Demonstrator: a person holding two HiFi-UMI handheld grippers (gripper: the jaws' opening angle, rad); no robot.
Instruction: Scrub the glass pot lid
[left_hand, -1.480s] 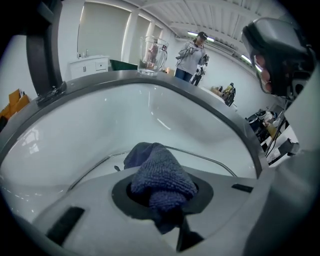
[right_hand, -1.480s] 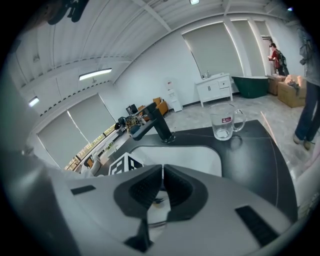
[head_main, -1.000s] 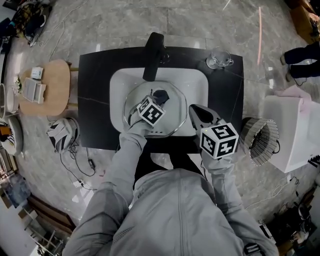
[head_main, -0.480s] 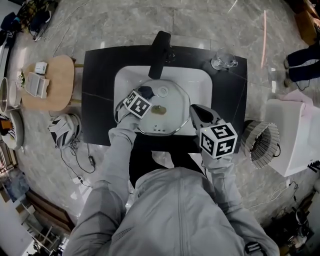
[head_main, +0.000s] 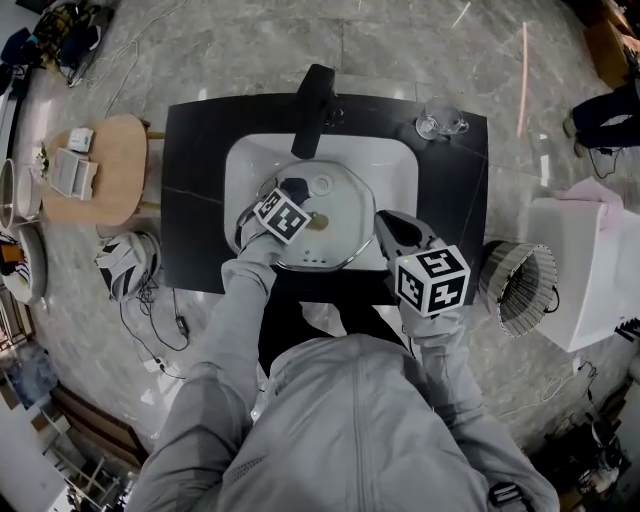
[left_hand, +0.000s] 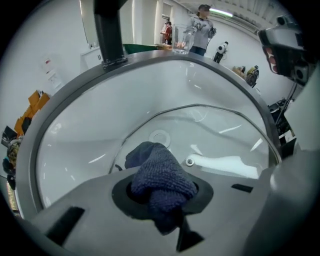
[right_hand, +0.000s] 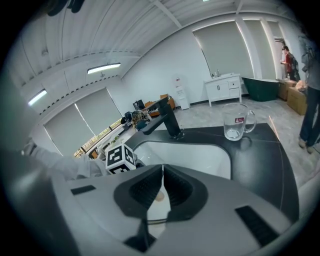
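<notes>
Lid: glass pot lid (head_main: 345, 205) flat in white sink (head_main: 390, 160), sink set in dark surface (head_main: 195, 180); lid fills most of basin, black tap (head_main: 310, 95) at far edge.
L tongs (head_main: 293, 192): closed on dark blue cloth (left_hand: 160, 175); cloth bunched betw. pads, free end pressed on lid's far-left part, near drain ring.
R tongs (head_main: 385, 220): closed, pads all but touching, nothing clearly betw. them; tip just beside lid's right rim, contact w/ rim not readable.
Marks: small brownish spot (head_main: 318, 222) near lid centre, just right of cloth; could be dirt or a fitting, can't tell.
Progress: prob. mid-scrub; cloth on glass, no foam or water visible.
Left to do: likely centre spot, right half and near rim, poss. other face too.
Other: clear glass mug (head_main: 437, 122) on surface at far right, well apart from sink work.
</notes>
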